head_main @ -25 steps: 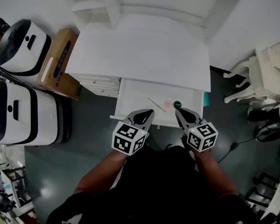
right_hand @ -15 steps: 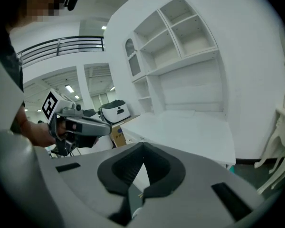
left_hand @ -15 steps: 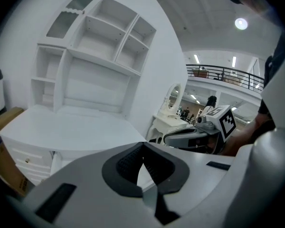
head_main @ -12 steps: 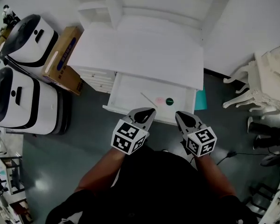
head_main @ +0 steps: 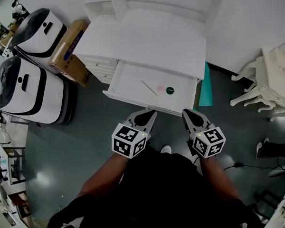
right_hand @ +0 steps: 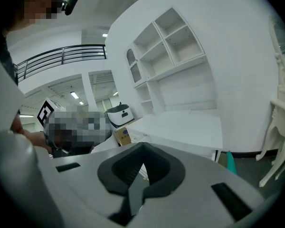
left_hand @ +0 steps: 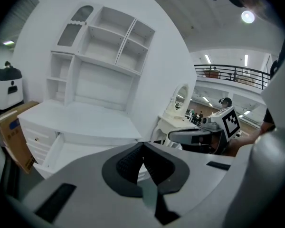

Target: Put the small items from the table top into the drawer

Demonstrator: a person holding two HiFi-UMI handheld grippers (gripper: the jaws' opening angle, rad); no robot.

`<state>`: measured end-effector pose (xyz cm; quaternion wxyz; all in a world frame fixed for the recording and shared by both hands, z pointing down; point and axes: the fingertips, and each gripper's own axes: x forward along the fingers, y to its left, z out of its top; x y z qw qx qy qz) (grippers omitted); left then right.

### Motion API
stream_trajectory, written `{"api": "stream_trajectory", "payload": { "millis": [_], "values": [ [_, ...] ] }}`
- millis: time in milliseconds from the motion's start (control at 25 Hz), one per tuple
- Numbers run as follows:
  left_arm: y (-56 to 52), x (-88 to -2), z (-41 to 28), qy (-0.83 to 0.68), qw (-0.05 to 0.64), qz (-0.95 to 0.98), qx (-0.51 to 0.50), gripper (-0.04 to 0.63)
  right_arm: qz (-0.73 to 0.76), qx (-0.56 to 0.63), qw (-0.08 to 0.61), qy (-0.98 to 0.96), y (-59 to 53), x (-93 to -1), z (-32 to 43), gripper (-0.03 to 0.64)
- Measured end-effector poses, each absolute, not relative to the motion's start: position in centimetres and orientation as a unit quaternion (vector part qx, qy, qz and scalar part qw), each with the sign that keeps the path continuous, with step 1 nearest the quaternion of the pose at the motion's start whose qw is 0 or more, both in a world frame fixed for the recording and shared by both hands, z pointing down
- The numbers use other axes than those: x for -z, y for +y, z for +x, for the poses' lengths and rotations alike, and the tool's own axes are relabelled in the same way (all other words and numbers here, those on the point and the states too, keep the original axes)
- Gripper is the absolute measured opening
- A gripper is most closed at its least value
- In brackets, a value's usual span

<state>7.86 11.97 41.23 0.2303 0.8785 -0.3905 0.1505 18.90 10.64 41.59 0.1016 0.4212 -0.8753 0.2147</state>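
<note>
Drawer point(head_main: 129, 79) open — stick point(head_main: 149, 88), pink piece point(head_main: 159, 88), green disc point(head_main: 170, 90) inside

The white painted desk point(head_main: 147, 37) and its open white drawer point(head_main: 129, 80) look smooth and matt. The brown cardboard box point(head_main: 69, 51) is dull and papery. The dark grey floor point(head_main: 88, 127) is glossy and reflects lights.

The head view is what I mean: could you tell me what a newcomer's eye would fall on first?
The open drawer of the white desk at centre stands out, holding a thin stick, a pink item and a dark round item. Just below it, the left claw and right claw, both shut and empty, carry marker cubes. Two big white-and-black machines stand at the left.
</note>
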Motion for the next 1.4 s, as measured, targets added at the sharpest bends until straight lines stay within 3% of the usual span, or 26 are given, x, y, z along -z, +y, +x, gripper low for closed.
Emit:
{"api": "stream_trajectory", "payload": {
  "millis": [440, 1400],
  "values": [
    [17.6, -40.3, 8.5, -0.421, 0.223, 0.867, -0.147, 0.003, 0.408, -0.211, 0.089, -0.884, 15.5, -40.9, 20.6, 0.025],
    [13.9, -40.0, 1.8, -0.355, 0.210, 0.892, -0.185, 0.003, 0.463, -0.216, 0.079, -0.856, 14.1, -40.3, 13.5, 0.025]
  ]
}}
